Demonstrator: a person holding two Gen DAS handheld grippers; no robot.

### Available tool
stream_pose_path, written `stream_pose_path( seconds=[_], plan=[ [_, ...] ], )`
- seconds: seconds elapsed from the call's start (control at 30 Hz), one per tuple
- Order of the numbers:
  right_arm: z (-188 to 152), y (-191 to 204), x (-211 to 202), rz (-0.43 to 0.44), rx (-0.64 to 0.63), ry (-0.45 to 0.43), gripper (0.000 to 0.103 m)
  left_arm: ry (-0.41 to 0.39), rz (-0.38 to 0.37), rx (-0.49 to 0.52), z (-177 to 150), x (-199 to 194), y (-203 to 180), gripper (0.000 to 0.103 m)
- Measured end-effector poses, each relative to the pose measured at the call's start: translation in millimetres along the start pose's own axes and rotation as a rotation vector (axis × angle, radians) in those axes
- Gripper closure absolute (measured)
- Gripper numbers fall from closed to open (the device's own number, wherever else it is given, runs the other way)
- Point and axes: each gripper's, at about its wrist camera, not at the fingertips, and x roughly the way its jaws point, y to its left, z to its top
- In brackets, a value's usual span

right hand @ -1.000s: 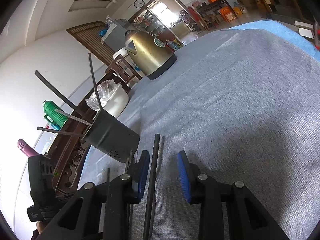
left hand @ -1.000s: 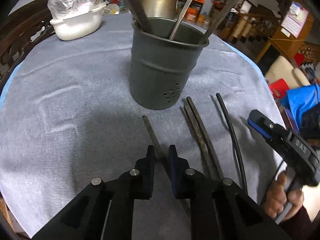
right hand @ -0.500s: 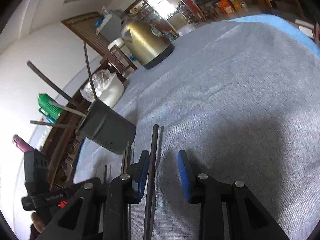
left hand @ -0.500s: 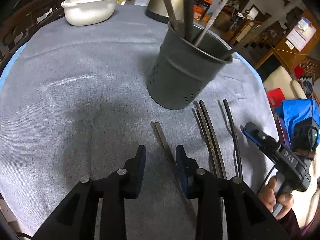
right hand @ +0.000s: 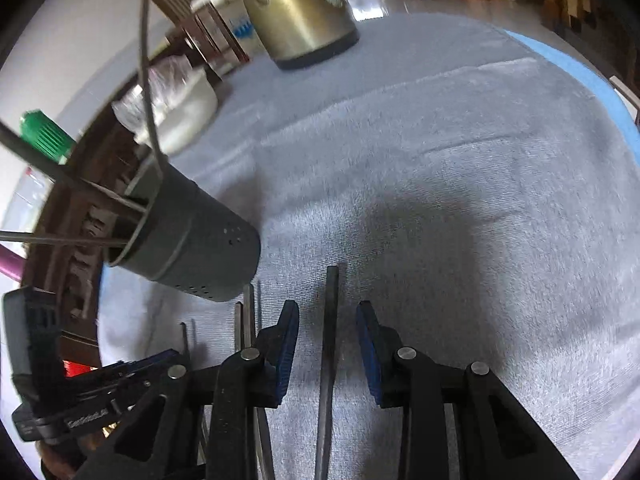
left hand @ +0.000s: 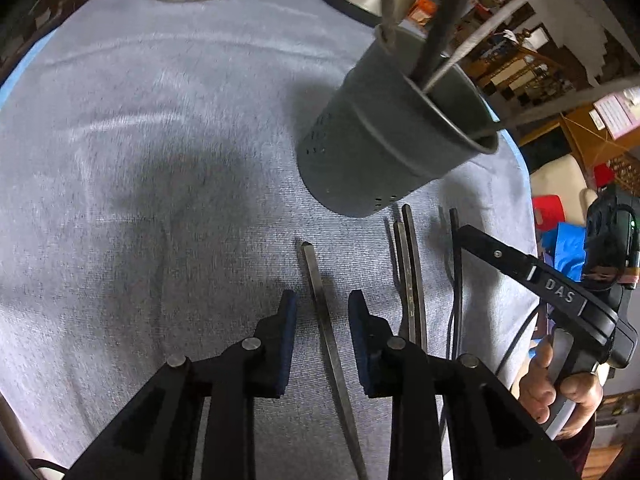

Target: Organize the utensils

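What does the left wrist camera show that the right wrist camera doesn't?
Only the left wrist view shows the person's bare hand gripping the other tool's handle. Only the right wrist view shows a green ribbed bottle cap. Both show the dark grey perforated metal utensil holder and the gold electric kettle, each with open jaws straddling a loose utensil.

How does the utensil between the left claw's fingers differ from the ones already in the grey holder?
The flat utensil lies on the grey cloth between the open fingers of the left claw; the utensils in the holder stand leaning on its rim. The flat utensil is loose beside the holder, not gathered with them. Both are long, thin and dark grey.
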Motion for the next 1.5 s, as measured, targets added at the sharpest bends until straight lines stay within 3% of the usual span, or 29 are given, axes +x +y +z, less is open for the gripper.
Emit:
stream_pose_path(
  seconds=[0.17, 0.33, 0.4, 0.5, 0.77, 1.2, 1.5],
  plan=[
    [8, 6, 16, -0.071, 0.026, 0.069, 0.069, 0.035, -0.005, -0.034, 6, 3, 2, 0.076],
    [12, 12, 20, -0.112, 0.017, 0.070, 0.071, 0.045, 0.011, -0.053, 11, 11, -2, 0.080],
    [11, 15, 21, -0.138, -0.016, 0.070, 0.089, 0.047, 0.024, -0.051, 11, 13, -5, 0.087],
    [11, 18, 20, -0.143, -0.027, 0.054, 0.095, 0.048, 0.043, -0.046, 13, 19, -8, 0.094],
    [2, 24, -9, -0.153, -0.081, -0.039, 0.095, 0.011, 0.023, -0.048, 11, 20, -9, 0.095],
    [-13, 41, -80, -0.013, -0.089, -0.224, 0.095, -0.135, 0.014, -0.028, -19, -38, -18, 0.096],
    [-33, 52, -111, 0.083, -0.088, -0.352, 0.095, -0.290, 0.076, 0.017, -40, -88, -31, 0.096]
  ],
)
